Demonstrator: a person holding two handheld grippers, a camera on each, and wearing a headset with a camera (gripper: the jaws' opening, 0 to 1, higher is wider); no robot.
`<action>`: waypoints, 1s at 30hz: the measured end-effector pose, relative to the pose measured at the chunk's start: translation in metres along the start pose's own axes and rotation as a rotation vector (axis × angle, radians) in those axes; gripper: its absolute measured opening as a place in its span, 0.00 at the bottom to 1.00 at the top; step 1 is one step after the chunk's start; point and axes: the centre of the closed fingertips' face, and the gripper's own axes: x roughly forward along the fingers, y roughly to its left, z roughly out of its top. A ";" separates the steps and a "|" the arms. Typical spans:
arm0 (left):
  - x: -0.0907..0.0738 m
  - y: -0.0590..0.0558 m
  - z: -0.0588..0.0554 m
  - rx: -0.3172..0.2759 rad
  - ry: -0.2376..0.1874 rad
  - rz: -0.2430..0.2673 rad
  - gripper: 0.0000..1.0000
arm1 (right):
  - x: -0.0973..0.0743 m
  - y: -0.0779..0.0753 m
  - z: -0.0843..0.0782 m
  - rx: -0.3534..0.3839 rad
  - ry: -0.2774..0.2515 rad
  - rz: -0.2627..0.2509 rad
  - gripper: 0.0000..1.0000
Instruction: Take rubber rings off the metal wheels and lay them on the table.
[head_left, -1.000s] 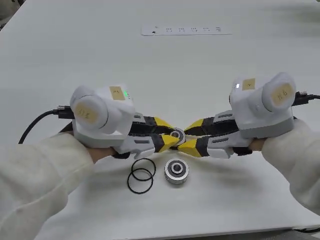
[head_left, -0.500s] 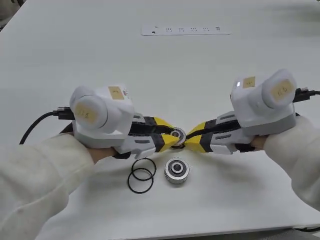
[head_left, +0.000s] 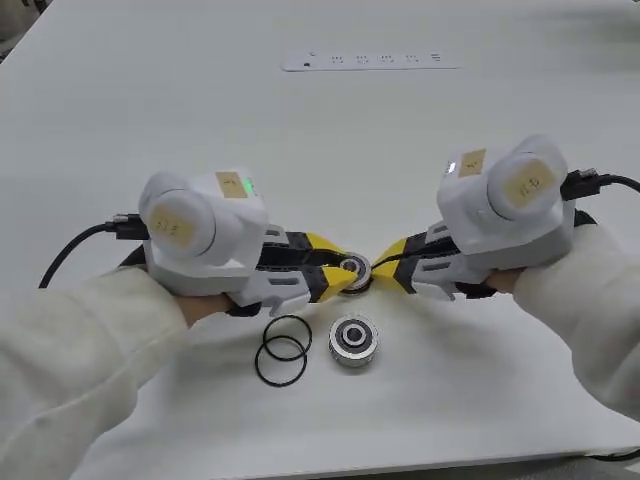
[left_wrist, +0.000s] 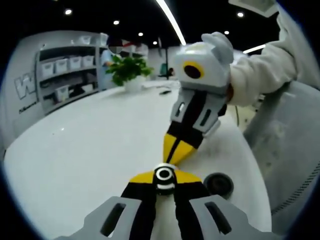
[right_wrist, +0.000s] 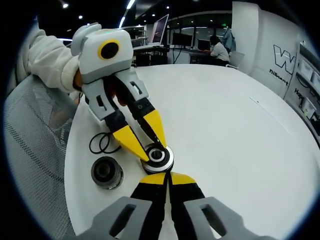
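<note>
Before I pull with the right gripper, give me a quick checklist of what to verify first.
1. Left gripper clamped on the held wheel: ok.
2. Right gripper tips closed at that wheel's rim: ok.
3. Rubber ring actually pinched between those tips: cannot tell.
4. Bare table close by for laying the ring down: ok.
5. Two loose rings and the second wheel lie below the grippers, likely clear of a sideways pull: ok.
</note>
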 end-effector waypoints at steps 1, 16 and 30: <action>0.000 0.000 0.000 0.004 0.001 0.001 0.13 | 0.000 0.000 0.000 0.000 -0.001 0.000 0.00; 0.000 0.001 0.000 0.017 0.001 0.002 0.13 | -0.004 -0.009 0.004 0.253 -0.067 0.024 0.00; 0.000 0.001 0.000 0.018 -0.016 0.003 0.13 | -0.006 -0.012 0.008 0.597 -0.144 0.070 0.00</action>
